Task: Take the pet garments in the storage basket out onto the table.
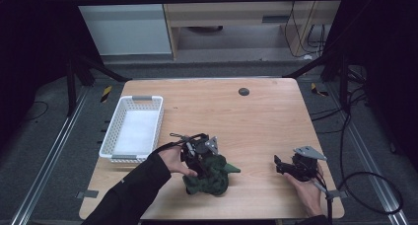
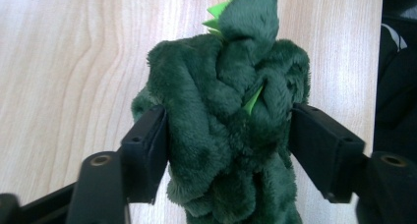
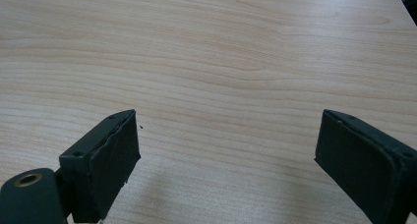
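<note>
My left claw (image 2: 228,135) clenched on green plush (image 2: 226,116), near centre of tabletop (image 1: 256,121). My right claw (image 3: 226,155) released, jaws wide over bare wood, near right.

The left forearm, in a dark sleeve (image 1: 129,195), reaches in from the bottom left. Its hand (image 1: 173,161) holds the left gripper (image 2: 228,135), whose jaws press into both sides of a green plush toy (image 2: 226,126). The right hand (image 1: 306,191) holds the right gripper (image 3: 226,160) low over the counter (image 3: 221,62), well apart from the left, its jaws spread wide with nothing between them.
</note>
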Motion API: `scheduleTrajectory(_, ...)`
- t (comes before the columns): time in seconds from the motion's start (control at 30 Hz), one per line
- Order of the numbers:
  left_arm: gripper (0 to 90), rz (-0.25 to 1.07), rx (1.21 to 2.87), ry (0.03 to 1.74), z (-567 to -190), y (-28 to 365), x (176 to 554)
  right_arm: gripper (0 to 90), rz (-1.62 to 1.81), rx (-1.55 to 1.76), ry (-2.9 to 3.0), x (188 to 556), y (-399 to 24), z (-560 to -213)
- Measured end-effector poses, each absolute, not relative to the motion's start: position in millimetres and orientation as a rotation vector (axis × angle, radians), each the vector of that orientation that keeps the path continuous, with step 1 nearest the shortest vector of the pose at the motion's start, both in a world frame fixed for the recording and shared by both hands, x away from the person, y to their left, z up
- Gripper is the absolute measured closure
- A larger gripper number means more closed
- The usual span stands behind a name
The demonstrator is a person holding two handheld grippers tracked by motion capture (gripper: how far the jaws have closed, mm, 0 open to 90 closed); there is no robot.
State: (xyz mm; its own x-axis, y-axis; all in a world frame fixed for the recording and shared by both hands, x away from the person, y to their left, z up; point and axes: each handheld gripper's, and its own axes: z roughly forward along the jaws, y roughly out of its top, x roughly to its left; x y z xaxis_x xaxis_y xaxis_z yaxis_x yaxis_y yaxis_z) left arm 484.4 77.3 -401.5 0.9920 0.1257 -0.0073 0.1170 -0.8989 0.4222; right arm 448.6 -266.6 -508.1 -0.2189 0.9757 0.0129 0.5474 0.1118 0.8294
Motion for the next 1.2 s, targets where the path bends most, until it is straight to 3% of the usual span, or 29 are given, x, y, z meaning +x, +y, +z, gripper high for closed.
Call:
scheduleTrajectory(0.33, 24.5, 0.114, 2.582, 0.249, -380.4, 99.6, 482.1, 9.3, 0.984, 1.48, 1.832, 448.7, -266.7, -508.3)
scheduleTrajectory(0.57, 25.9, 0.19, 2.432, 0.393, -371.7, 117.1, 479.0, 9.3, 0.985, 1.48, 1.831, 448.7, -266.7, -508.2)
scheduleTrajectory(1.2, 30.1, 0.437, 1.993, 0.724, -393.9, 169.2, 449.0, 9.2, 0.983, 1.481, 1.836, 448.9, -266.5, -508.3)
